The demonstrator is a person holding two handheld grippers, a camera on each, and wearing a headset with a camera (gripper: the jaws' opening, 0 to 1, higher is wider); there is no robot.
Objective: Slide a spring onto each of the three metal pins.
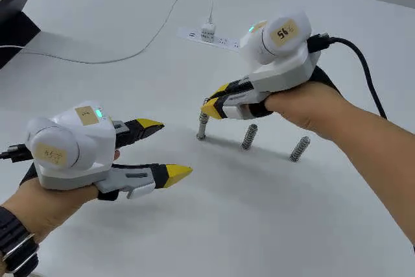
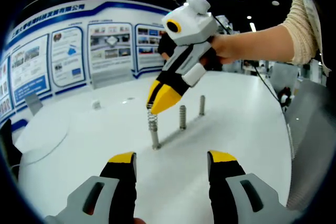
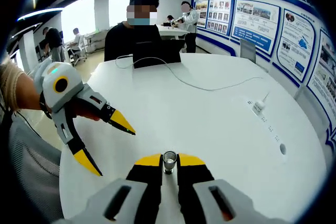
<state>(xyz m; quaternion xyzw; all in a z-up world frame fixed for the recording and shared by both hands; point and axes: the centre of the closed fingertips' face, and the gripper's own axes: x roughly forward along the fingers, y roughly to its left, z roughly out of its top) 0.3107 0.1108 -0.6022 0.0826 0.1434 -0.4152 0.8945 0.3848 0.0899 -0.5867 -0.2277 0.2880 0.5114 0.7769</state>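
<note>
Currently right gripper (image 1: 209, 108) is pinching a spring (image 1: 203, 120), axis vertical, atop the leftmost pin (image 1: 201, 133) mid-desk (image 1: 194, 225). Left gripper (image 1: 176, 146) is hovering spread nearby. Right gripper's sticker (image 1: 285, 32) is showing "56".

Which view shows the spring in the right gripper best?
Left gripper view: the spring shows side-on at the right gripper, over its pin. Right gripper view shows it end-on between the jaws; head view, small and partly hidden.

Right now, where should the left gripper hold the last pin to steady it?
Hold the pin at its bare lower shaft, coming level from the side of the left gripper: it stands upright, and the right gripper holds the spring over its top.
</note>
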